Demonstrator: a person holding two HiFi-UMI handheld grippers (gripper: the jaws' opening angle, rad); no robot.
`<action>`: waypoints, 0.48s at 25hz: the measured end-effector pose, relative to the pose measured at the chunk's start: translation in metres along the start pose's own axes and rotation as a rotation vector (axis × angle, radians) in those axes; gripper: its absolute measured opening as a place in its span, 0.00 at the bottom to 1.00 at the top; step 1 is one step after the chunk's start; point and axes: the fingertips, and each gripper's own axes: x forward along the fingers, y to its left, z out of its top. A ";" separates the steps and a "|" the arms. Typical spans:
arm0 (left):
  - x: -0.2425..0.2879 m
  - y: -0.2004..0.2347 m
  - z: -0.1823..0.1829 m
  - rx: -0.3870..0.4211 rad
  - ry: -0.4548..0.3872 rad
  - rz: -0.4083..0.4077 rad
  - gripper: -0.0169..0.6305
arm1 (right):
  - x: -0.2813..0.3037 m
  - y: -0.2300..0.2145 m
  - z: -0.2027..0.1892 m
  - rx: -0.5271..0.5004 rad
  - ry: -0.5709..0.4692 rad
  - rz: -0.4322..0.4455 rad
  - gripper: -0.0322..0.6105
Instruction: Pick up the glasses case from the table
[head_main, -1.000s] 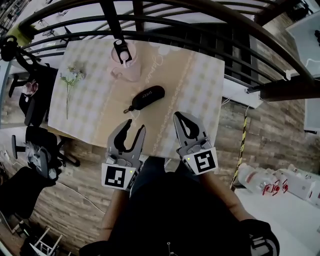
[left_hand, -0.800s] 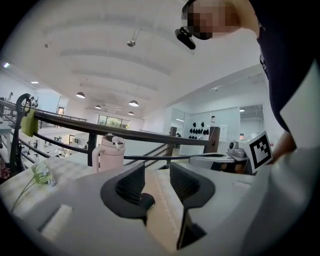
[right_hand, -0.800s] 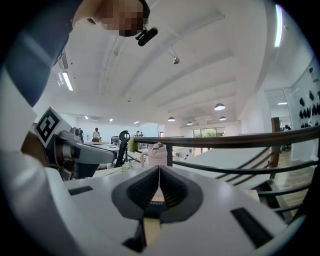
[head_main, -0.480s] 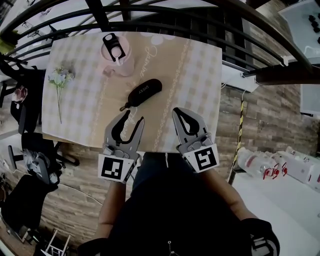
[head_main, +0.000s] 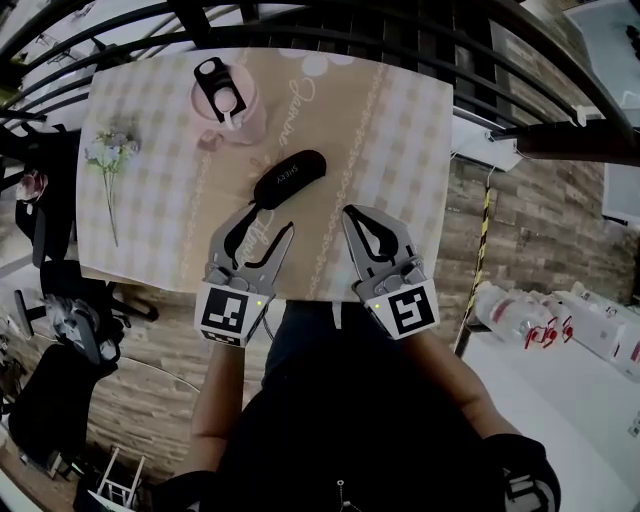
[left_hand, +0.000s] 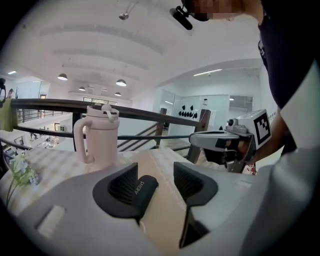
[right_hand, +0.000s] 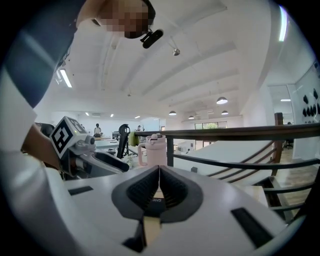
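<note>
One case: the black glasses case (head_main: 288, 178) lies slantwise on the checked tablecloth (head_main: 400, 150), near the table's middle, not yet lifted.
Case from my left gripper view: it shows (left_hand: 141, 187) in the gap between the jaws, toward the left pad, but it lies beyond them and I see no pad pressing on it.
Left gripper (head_main: 267, 221): released and empty, its jaws apart and opening, with the tips just short of the case's near end.
Change: a second ago the case sat well ahead of this gripper and the jaws stood narrower; now I have come down and in, and the mouth is widening.
Meaning: I judge the approach nearly done. What remains is to slide the jaws round the case's body and close.
Right gripper (head_main: 352, 214): clenched on nothing, pads together as before, waiting to the case's right, apart from it.
Mug: a pink lidded mug (head_main: 228, 103) stands beyond the case, near it but not touching.
Flowers: a sprig (head_main: 108, 155) lies well apart at the cloth's left.
Risk: the case lies slanted, so I may catch only its end.
</note>
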 end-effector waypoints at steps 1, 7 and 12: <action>0.003 0.002 -0.002 0.005 0.015 -0.001 0.35 | 0.003 0.000 -0.001 0.000 0.003 0.007 0.07; 0.026 0.012 -0.020 0.047 0.098 -0.012 0.36 | 0.018 -0.004 -0.015 0.026 0.023 0.040 0.07; 0.044 0.017 -0.038 0.052 0.154 -0.021 0.39 | 0.026 -0.002 -0.031 0.027 0.055 0.077 0.07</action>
